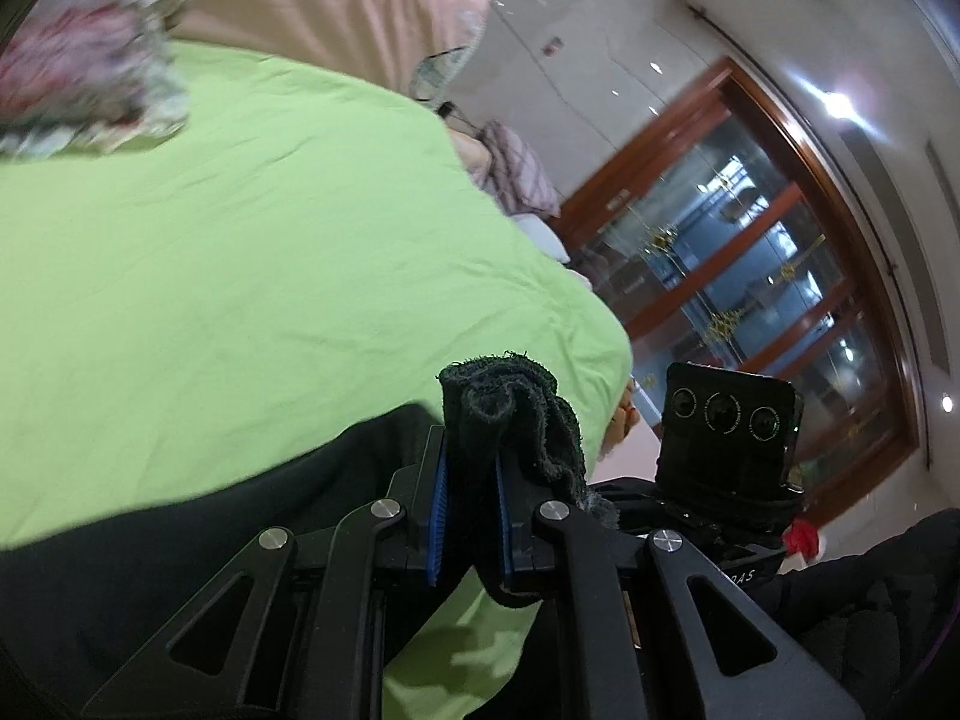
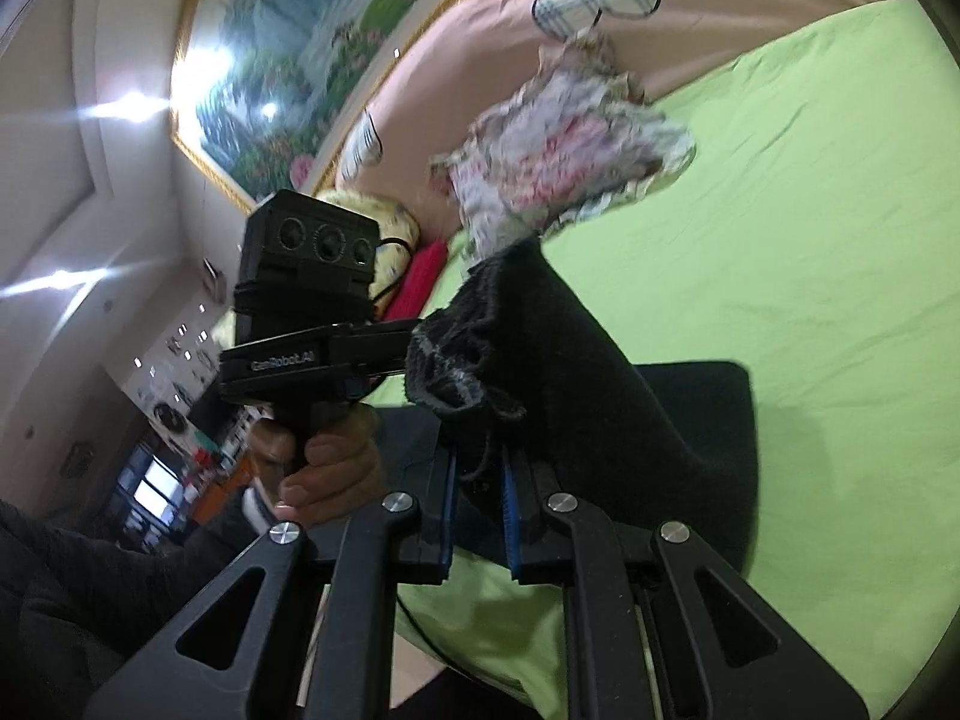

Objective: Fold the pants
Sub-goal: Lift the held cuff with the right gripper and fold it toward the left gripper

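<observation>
The black pants (image 2: 576, 372) are lifted off the bed at one end, bunched edge pinched in both my tongs, and the rest drapes down onto the green sheet (image 2: 810, 276), where a flat dark part lies spread out. In the left wrist view the hem (image 1: 510, 414) pokes up in a crumpled wad between the blue pads (image 1: 440, 516), so my left gripper (image 1: 471, 516) is clamped down on the fabric. Same deal on the other side: my right gripper (image 2: 479, 516) is clenched on a fuzzy fold of the pants, with a loose thread hanging between the fingers.

Both tongs are tilted and held close together. From the right wrist view I can see my left hand (image 2: 324, 468) wrapped around the handle of the other unit, with its camera block (image 2: 309, 252) on top, right beside the raised cloth. From the left wrist view, the right unit's camera block (image 1: 729, 426) sits just beside the wad.

Further out, a floral garment (image 2: 570, 162) lies rumpled on the sheet, past the pants, blurry in both views. Behind it there's a pink blanket (image 2: 480, 42) with plaid patches, a red cushion (image 2: 417, 279), a framed landscape painting (image 2: 312, 42) on the wall, and a wood-framed glass cabinet (image 1: 750, 276) off to the side.
</observation>
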The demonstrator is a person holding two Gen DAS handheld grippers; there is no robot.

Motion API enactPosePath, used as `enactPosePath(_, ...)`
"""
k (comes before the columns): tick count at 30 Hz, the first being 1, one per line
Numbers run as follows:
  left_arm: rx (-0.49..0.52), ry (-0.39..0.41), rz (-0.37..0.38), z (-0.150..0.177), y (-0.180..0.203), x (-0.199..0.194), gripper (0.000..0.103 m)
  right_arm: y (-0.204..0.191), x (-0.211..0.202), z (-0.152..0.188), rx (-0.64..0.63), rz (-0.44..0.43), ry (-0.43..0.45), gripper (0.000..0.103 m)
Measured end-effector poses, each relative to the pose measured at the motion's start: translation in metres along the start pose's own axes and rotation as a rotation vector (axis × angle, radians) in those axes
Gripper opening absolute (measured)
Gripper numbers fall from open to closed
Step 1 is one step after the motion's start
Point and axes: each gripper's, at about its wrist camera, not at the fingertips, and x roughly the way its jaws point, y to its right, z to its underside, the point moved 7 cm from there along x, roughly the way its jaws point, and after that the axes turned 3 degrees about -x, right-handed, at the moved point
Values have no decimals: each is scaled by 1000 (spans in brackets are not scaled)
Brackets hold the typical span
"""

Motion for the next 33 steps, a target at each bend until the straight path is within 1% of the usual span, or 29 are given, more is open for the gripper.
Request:
enactPosePath(4, -66, 7, -19, 16, -28, -2, 11, 3, 22, 11, -4, 10, -64, 14)
enactPosePath(12, -166, -14, -85, 46, -72, 7, 11, 22, 51, 34, 39, 56, -165, 14)
enactPosePath(16, -203, -9, -100, 55, -85, 4, 11, 25, 57, 40, 35, 78, -182, 16)
enactPosePath(20, -244, -6, -120, 65, -97, 0, 12, 27, 65, 43, 42, 82, -200, 23)
enactPosePath(21, -250, -2, -125, 69, -99, -2, 16, 28, 66, 44, 45, 81, -208, 23)
enactPosePath(23, -261, 12, -136, 73, -102, -7, 19, 28, 68, 45, 43, 82, -214, 24)
enactPosePath(25, -285, 39, -132, 77, -104, -16, 22, 27, 67, 45, 41, 81, -214, 26)
enactPosePath(26, -295, 50, -133, 78, -105, -19, 27, 27, 67, 45, 41, 79, -213, 27)
enactPosePath(28, -322, 75, -126, 83, -109, -28, 31, 25, 68, 44, 46, 62, -211, 36)
enactPosePath(30, -342, 100, -129, 81, -107, -34, 31, 20, 68, 43, 45, 47, -207, 44)
enactPosePath(31, -345, 109, -138, 81, -108, -36, 31, 19, 68, 43, 41, 48, -206, 45)
enactPosePath(33, -347, 134, -174, 83, -109, -45, 37, 16, 69, 43, 34, 51, -210, 46)
